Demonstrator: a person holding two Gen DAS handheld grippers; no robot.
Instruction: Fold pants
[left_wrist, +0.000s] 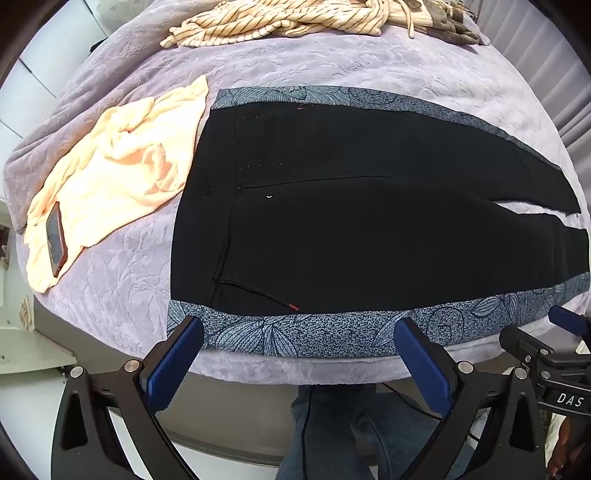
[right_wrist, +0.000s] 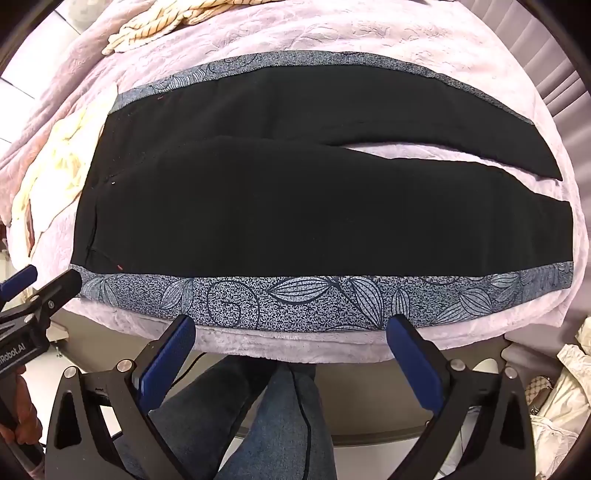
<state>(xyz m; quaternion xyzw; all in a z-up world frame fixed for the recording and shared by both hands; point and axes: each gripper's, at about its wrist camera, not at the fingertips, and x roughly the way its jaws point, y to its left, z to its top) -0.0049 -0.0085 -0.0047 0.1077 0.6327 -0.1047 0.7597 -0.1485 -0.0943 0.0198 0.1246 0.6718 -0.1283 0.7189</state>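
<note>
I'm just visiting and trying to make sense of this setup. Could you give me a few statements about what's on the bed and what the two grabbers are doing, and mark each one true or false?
1. The black pants lie spread flat on the bed, legs slightly apart. True.
2. The left gripper is clamped on the pants. False: its jaws are open and it holds nothing, at the near patterned edge.
3. A phone rests on the pale peach cloth. True.
4. The right gripper is shut. False: its jaws are wide open.
5. A striped garment lies at the far side of the bed. True.
6. The pants are already folded in half. False: both legs are still laid out.
</note>
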